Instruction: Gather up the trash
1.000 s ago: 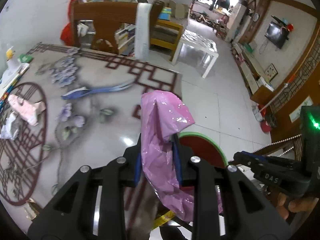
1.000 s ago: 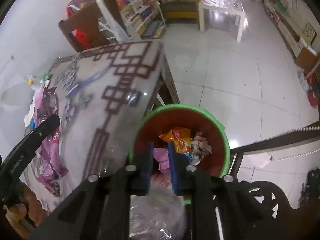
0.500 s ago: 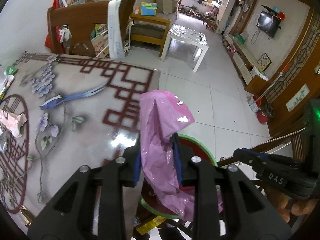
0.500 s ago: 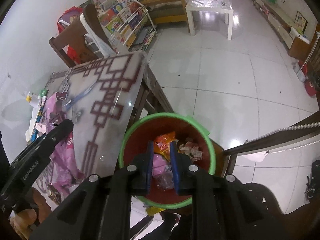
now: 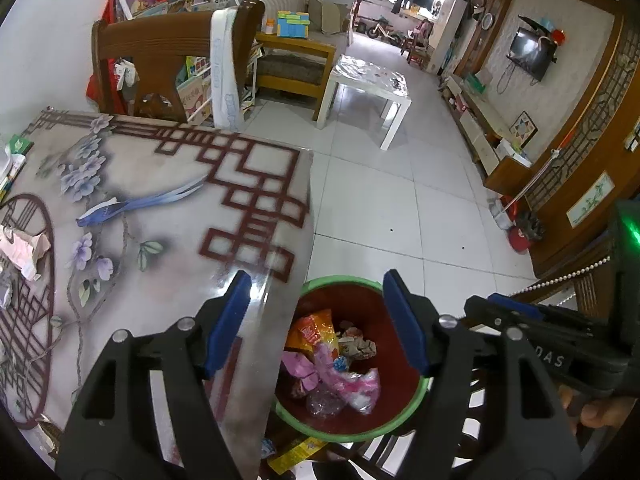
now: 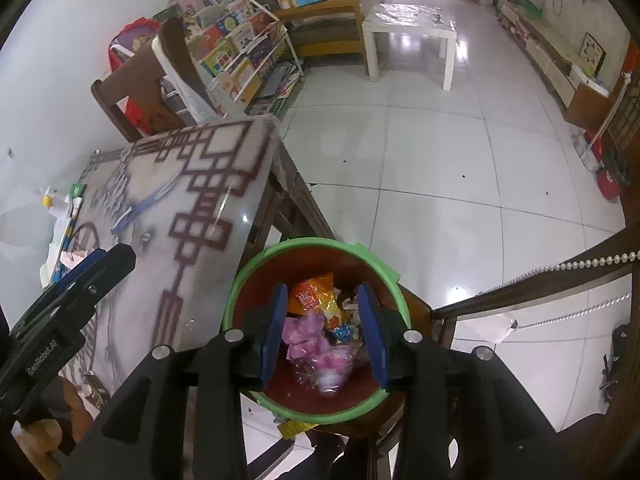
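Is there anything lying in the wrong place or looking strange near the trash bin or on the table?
Yes. A yellow wrapper lies outside the green-rimmed bin, below its near rim, as if it missed. On the table, crumpled pink-and-white paper is not yet collected at the far left edge.

A: What did the left hand-held gripper look like?

B: Matte black plastic arms with triangular cut-outs, silver round screw heads at the joints, and flat blue pads lining both fingers.

A: And the right hand-held gripper?

B: The same build: black frame, silver screws, blue pads. White lettering ran along its black side, and a green light glowed on its body. The left one's side also bore white lettering.
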`<state>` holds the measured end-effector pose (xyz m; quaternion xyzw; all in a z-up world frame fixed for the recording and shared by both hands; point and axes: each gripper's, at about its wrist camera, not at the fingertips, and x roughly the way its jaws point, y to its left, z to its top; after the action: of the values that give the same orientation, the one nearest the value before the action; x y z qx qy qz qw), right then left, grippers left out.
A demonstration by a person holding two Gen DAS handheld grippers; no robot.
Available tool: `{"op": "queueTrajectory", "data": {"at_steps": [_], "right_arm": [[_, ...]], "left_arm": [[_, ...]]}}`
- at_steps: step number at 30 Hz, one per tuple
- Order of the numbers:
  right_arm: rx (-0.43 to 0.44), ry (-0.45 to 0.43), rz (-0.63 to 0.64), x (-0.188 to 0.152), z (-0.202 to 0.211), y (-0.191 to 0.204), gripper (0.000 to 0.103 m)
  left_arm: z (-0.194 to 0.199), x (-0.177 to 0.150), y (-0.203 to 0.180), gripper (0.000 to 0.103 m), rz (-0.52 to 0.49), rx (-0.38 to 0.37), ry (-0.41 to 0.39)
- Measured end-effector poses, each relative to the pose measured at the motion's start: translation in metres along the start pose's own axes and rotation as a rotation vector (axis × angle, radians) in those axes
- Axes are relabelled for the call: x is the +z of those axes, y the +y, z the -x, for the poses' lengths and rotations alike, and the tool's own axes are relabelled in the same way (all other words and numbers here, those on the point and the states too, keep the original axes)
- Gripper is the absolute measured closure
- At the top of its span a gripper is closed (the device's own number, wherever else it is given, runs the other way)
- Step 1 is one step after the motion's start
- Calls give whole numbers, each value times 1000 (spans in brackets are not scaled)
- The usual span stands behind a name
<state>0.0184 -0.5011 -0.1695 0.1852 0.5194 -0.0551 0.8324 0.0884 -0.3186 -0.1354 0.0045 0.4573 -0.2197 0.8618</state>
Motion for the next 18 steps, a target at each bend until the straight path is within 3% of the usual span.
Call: {"op": "queueTrajectory", "data": {"at_steps": [6, 18], "right_arm": [[18, -26, 89, -2, 10, 33, 59], [103, 11, 284, -32, 2, 126, 54]], "left_arm": [[30, -13, 34, 36, 43, 38, -35], [101, -79, 168, 35, 348, 244, -62]]}}
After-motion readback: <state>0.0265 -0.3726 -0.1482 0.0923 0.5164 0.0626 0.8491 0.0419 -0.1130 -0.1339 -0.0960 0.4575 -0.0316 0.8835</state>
